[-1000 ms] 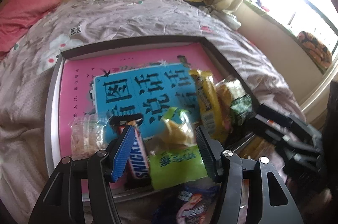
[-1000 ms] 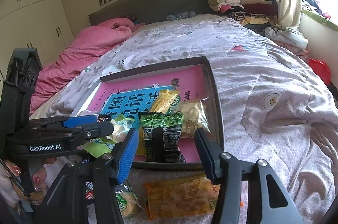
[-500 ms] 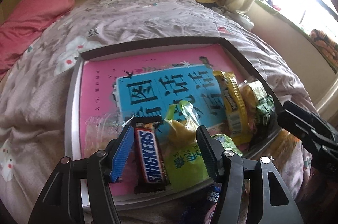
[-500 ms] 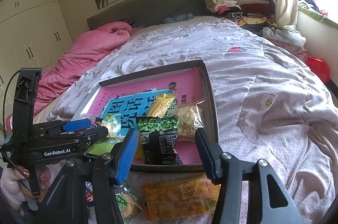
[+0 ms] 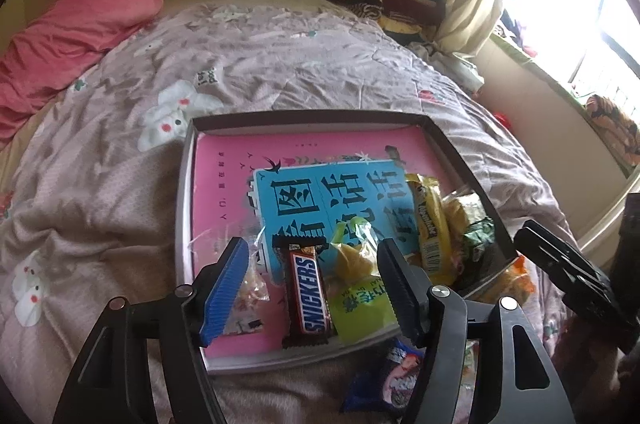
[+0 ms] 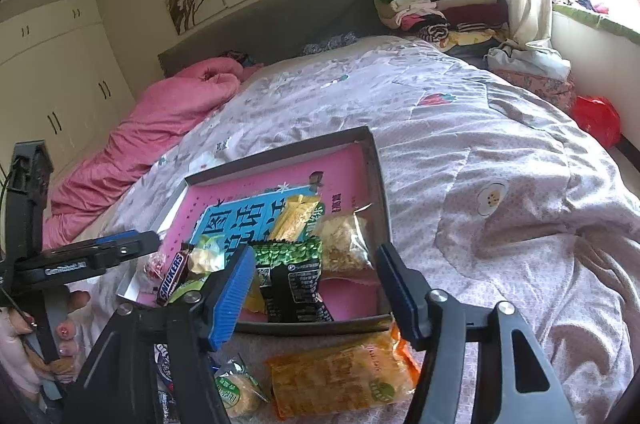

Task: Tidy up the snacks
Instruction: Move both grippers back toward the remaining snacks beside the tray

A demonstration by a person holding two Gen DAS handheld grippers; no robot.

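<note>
A dark-rimmed tray with a pink floor lies on the bed. In it lie a Snickers bar, a green and yellow packet, a clear candy bag, a yellow packet and a green-black packet. My left gripper hovers over the tray's near end, its jaws opening, touching nothing. My right gripper hangs before the tray's near right corner, jaws also opening and empty. An orange packet and a round cracker pack lie on the quilt below it.
A blue wrapper lies on the quilt just outside the tray. A pink duvet is heaped at the far left, folded clothes are stacked by the headboard. A hand holds the left gripper's handle.
My left gripper has drawn back and risen from the tray, so more of it shows, and the Snickers bar now lies free. Both grippers' jaws have widened. The right gripper stayed put.
</note>
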